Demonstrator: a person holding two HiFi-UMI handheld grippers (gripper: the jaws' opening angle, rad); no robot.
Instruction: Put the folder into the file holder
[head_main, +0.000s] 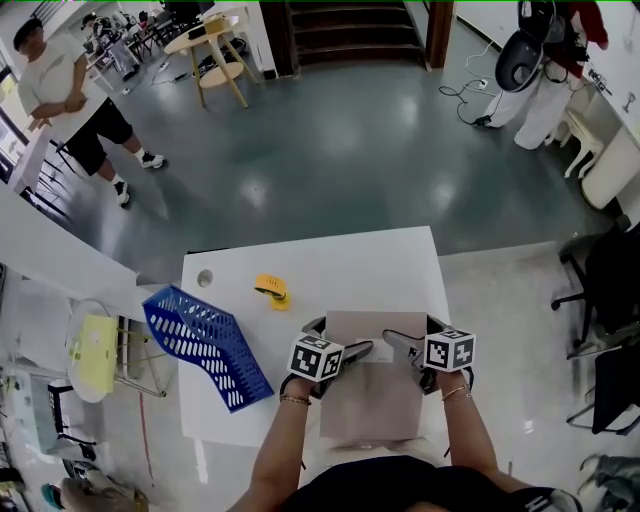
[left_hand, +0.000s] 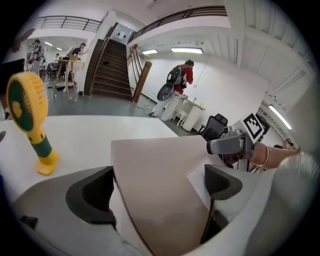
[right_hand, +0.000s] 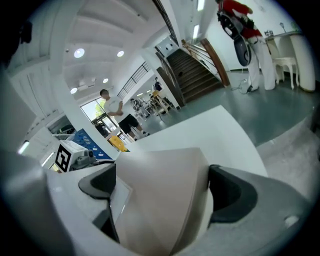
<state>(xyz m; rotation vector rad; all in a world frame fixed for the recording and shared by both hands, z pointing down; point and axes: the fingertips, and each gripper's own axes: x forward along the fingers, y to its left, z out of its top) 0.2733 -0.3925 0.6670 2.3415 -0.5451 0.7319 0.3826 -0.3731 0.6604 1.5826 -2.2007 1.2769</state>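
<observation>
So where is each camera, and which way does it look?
Head view: on the person's head, looking down at the table; shows arms, left gripper, right gripper.
Left gripper view: on the left gripper, facing folder and fan; shows its jaws, right gripper.
Right gripper view: on the right gripper, facing folder and file holder; shows its jaws.
All share the folder.
</observation>
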